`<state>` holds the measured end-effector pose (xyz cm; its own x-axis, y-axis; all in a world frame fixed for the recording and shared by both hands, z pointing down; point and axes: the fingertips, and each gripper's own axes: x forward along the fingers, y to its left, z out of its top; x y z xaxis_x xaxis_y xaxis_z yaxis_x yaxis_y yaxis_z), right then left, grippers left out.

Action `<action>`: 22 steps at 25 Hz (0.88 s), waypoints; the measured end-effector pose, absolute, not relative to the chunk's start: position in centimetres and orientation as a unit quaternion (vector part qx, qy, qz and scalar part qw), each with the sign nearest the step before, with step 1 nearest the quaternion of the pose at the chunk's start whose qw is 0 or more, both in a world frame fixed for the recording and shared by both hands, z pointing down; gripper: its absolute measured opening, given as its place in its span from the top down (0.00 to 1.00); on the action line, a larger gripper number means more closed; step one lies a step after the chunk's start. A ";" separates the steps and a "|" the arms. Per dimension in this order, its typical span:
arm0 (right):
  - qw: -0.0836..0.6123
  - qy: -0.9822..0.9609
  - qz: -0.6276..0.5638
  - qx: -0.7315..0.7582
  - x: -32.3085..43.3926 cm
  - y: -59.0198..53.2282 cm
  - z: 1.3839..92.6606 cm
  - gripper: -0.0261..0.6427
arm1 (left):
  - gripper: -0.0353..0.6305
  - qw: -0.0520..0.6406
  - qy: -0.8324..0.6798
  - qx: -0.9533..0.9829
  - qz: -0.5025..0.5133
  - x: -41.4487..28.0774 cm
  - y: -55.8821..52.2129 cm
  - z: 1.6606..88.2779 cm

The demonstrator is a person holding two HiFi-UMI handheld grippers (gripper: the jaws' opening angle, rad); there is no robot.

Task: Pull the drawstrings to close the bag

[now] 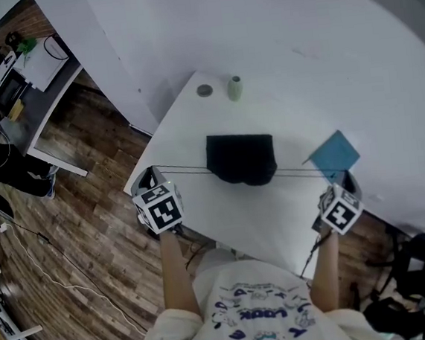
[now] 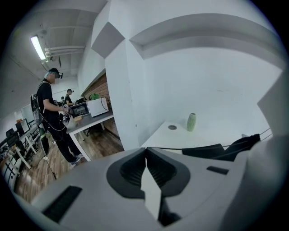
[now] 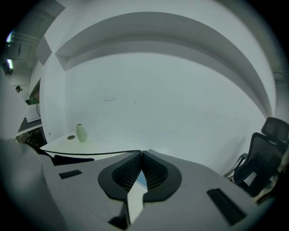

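Note:
A black drawstring bag [image 1: 241, 157] lies at the middle of the white table [image 1: 276, 212], its mouth bunched along the near edge. One drawstring [image 1: 186, 170] runs taut from it to my left gripper [image 1: 151, 173], which is shut on the cord's end at the table's left edge. The other cord [image 1: 302, 172] stretches right into my right gripper [image 1: 341, 180], also shut on it. In the left gripper view the closed gripper [image 2: 145, 149] pinches the cord [image 2: 167, 149] leading to the bag [image 2: 226, 151]. In the right gripper view the shut gripper [image 3: 142, 152] holds the cord [image 3: 104, 154].
A pale green vase [image 1: 235, 88] and a small grey disc [image 1: 204, 91] stand at the table's far end. A blue sheet [image 1: 335, 154] lies right of the bag. A person [image 2: 52, 117] stands by a desk [image 1: 40, 92] at left. An office chair [image 3: 262, 158] is at right.

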<state>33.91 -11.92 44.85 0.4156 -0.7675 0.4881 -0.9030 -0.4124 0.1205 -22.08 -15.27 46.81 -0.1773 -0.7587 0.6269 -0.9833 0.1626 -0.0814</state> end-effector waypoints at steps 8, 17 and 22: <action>0.214 -0.537 0.176 0.797 31.5 -12.5 45.4 0.96 | 0.93 0.223 -0.692 0.640 0.248 -18.3 -15.5 46.4; 0.197 -0.666 0.165 0.700 21.7 -13.4 44.9 0.95 | 0.93 0.232 -0.606 0.732 0.209 -9.6 -15.1 45.1; 0.176 -0.711 0.150 0.664 17.4 -12.9 43.4 0.95 | 0.89 0.206 -0.573 0.773 0.178 -5.5 -14.4 43.5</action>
<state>17.39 -12.93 43.42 -0.0547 -0.8916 0.4495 -0.9972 0.0720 0.0214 -5.49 -14.42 43.51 0.2810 -0.8123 0.5110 -0.9589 -0.2600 0.1139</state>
